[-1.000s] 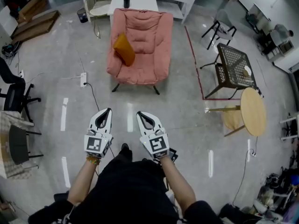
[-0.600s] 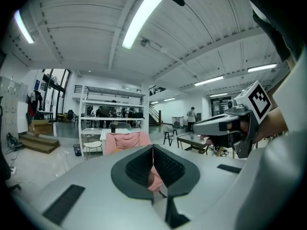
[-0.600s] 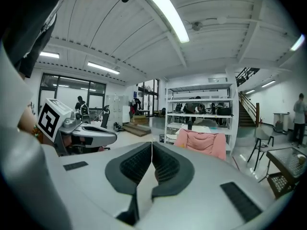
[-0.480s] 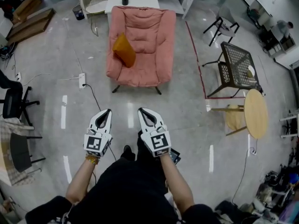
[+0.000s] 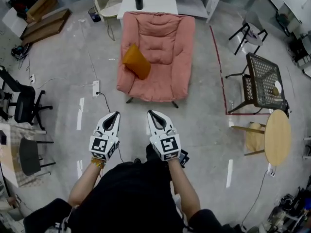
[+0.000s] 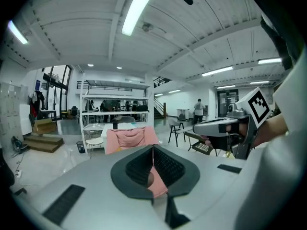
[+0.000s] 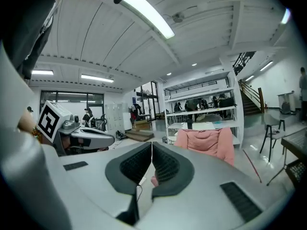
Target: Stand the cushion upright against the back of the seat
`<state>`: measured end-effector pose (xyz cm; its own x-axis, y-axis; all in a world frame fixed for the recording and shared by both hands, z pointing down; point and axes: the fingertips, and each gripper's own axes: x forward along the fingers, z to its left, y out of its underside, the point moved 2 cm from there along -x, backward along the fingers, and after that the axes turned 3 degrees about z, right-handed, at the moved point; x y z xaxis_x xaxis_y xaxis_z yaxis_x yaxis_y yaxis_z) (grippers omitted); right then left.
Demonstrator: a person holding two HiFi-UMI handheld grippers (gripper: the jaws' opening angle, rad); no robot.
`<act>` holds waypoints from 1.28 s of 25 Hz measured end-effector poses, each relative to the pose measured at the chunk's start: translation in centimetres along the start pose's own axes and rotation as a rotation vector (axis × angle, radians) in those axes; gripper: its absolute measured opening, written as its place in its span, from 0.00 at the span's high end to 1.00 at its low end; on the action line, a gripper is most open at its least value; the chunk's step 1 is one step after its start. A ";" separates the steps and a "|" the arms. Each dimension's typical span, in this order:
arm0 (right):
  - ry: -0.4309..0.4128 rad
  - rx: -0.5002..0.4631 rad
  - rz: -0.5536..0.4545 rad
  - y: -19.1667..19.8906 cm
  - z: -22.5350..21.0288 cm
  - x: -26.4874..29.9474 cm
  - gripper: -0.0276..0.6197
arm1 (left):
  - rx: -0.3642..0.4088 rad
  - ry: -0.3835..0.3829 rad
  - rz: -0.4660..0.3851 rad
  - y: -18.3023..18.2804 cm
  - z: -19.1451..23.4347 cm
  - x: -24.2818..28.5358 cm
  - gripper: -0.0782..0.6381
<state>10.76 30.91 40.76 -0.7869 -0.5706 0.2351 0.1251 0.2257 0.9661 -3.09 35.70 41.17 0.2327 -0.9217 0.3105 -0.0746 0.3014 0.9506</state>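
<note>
Head view: person point(image 5: 129, 198) stands on grey floor point(image 5: 58, 57), both grippers held out in front, side by side, a gap between them. Left gripper point(image 5: 113, 115): jaws fully closed, pads meeting, nothing between. Right gripper point(image 5: 151, 113): same, jaws pressed together, empty. Both gripper views agree: ribbed pads edge to edge, pink chair seen beyond the tips.

Chair point(image 5: 163, 52) at 12 o'clock from the grippers, well apart from them. It is pink and padded, on dark legs. Cushion point(image 5: 136, 61) is orange and sits on the seat at the chair's 9 o'clock side. It is tilted, leaning on the arm rest there, not against the back. Neither gripper touches it.

White table point(image 5: 160, 1) just behind the chair at 12, black cup point(image 5: 139, 0) upright on it. Power strip point(image 5: 96, 87) on the floor at 11, between left gripper and chair, cable trailing from it. Red tape line point(image 5: 217, 62) on the floor at 1, beside the chair's 3 o'clock side. Mesh chair point(image 5: 262, 79), black, at 2. Round table point(image 5: 277, 137), wooden, at 3, near the mesh chair. Office chair point(image 5: 24, 103), black, at 9, well apart from everything else.
</note>
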 end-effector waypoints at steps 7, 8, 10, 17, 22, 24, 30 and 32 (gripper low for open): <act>0.006 0.020 0.001 -0.3 -7.0 3.1 0.93 | -0.018 -0.035 0.056 -0.7 1.0 6.0 0.87; 0.007 0.027 0.009 -0.1 -7.5 3.5 0.93 | -0.027 -0.040 0.065 -0.4 1.4 6.6 0.87; 0.004 0.042 0.031 0.1 -8.2 4.4 0.93 | -0.041 -0.049 0.080 0.2 2.6 7.6 0.87; 0.039 0.022 0.089 0.3 -11.9 10.6 0.93 | -0.078 -0.032 0.097 1.2 8.6 14.2 0.87; 0.070 0.018 0.142 -1.4 -14.7 17.9 0.93 | -0.114 0.005 0.115 1.3 14.5 20.6 0.87; 0.075 0.008 0.159 -2.4 -15.4 20.7 0.93 | -0.132 0.017 0.127 1.2 16.9 22.8 0.87; 0.167 0.008 0.160 -4.5 -17.8 26.5 0.93 | -0.113 0.087 0.193 2.1 23.3 28.2 0.87; 0.198 0.013 0.166 -4.8 -18.5 27.8 0.93 | -0.106 0.096 0.223 3.0 25.5 30.2 0.87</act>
<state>-0.48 -0.67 44.61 -0.6220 -0.6681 0.4083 0.2341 0.3389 0.9112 -21.05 2.59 53.44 0.3129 -0.8037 0.5062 -0.0333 0.5233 0.8515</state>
